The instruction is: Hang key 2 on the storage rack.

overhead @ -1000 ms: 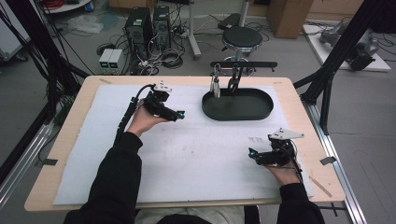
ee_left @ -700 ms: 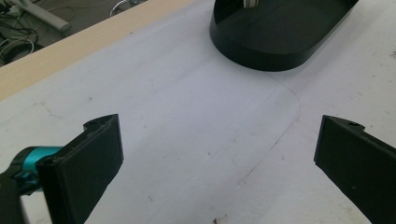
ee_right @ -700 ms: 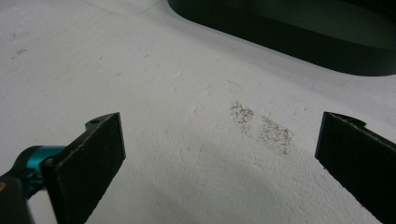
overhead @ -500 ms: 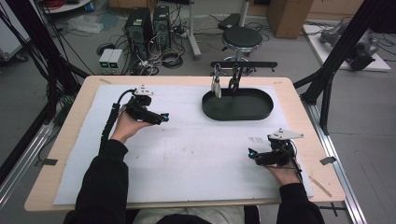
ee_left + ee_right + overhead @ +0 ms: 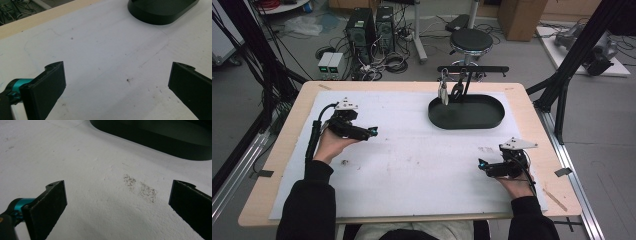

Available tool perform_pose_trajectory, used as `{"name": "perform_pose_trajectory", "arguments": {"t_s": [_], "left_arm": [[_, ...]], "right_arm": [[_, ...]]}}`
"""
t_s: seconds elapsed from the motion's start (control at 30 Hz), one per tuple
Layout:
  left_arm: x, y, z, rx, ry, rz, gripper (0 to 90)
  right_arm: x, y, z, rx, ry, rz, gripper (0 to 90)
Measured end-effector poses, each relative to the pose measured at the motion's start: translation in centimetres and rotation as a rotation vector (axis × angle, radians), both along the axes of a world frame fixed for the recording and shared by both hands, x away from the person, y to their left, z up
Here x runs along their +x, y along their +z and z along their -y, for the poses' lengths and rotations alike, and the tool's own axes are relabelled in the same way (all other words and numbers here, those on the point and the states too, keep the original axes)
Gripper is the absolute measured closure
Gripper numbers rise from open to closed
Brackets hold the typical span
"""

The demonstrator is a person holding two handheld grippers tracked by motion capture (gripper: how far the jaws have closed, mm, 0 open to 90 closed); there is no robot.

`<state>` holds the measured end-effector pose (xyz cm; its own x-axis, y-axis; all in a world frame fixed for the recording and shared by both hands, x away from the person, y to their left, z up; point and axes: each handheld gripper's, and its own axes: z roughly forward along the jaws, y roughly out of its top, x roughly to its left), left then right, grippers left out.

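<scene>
Lying beyond both tongs, black tray (image 5: 467,112)

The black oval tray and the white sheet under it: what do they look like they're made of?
The black oval tray looks like matte moulded plastic, though coated metal is possible: smooth rounded wall, dull even sheen. The white sheet looks like foam board: a fine pebbled grain in the right gripper view, scuffed and smudged.

A wooden table (image 5: 532,117) was seen from above, most of its top covered by a white sheet (image 5: 412,165) that was marked with faint pencil lines and a few dark smudges (image 5: 140,187). A black oval tray (image 5: 467,120) had been set on the sheet toward the far right; a stand with a black crossbar (image 5: 472,69) was seen at its far edge.
</scene>
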<state>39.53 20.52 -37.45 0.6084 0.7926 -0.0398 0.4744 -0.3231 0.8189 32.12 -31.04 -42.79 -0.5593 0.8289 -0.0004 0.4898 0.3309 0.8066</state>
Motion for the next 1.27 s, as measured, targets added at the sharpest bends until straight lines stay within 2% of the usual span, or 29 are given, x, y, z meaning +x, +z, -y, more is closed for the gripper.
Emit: {"name": "perform_pose_trajectory", "arguments": {"t_s": [0.1,0.13,0.2,0.23,0.4,0.53,0.63,0.7,0.8,1.03,1.07,1.27], "left_arm": [[-0.7,-0.1,-0.8,0.007,0.018,-0.001,1.8],[-1.3,-0.4,-1.2,0.040,0.028,-0.003,1.8],[-1.6,-0.5,-1.4,0.040,0.031,-0.001,1.7],[-2.3,-0.6,-2.0,0.037,0.036,0.005,1.7],[-3.6,-0.9,-3.3,0.027,0.063,0.009,1.7],[-5.2,-1.1,-5.4,-0.015,0.108,0.033,1.7],[-5.9,-1.3,-6.1,-0.024,0.122,0.044,1.8],[-6.8,-1.6,-7.2,-0.054,0.148,0.073,1.7],[-7.6,-2.1,-8.1,-0.076,0.172,0.088,1.7],[-9.2,-2.8,-9.1,-0.124,0.186,0.121,1.7],[-9.6,-3.2,-9.3,-0.144,0.185,0.122,1.7],[-10.1,-4.0,-9.4,-0.134,0.186,0.123,1.7]], "right_arm": [[-0.1,0.0,-0.1,0.000,-0.002,-0.004,0.7],[-0.1,0.0,-0.1,-0.001,-0.005,-0.002,0.7],[-0.2,0.0,-0.1,-0.001,-0.005,-0.003,0.7],[-0.3,0.1,0.0,-0.002,-0.007,-0.001,0.7],[-0.3,0.1,0.1,0.004,-0.008,0.001,0.7],[-0.2,0.1,0.1,0.002,-0.006,0.000,0.7],[-0.2,0.1,0.0,0.002,-0.006,0.001,0.7],[-0.1,0.0,0.0,-0.001,-0.005,0.001,0.7],[-0.1,-0.1,-0.2,-0.005,-0.003,-0.004,0.7],[-0.2,-0.1,-0.3,-0.011,-0.003,-0.008,0.7],[-0.2,-0.1,-0.3,-0.012,-0.001,-0.008,0.7],[-0.3,-0.1,-0.4,-0.014,0.003,-0.007,0.7]]}}
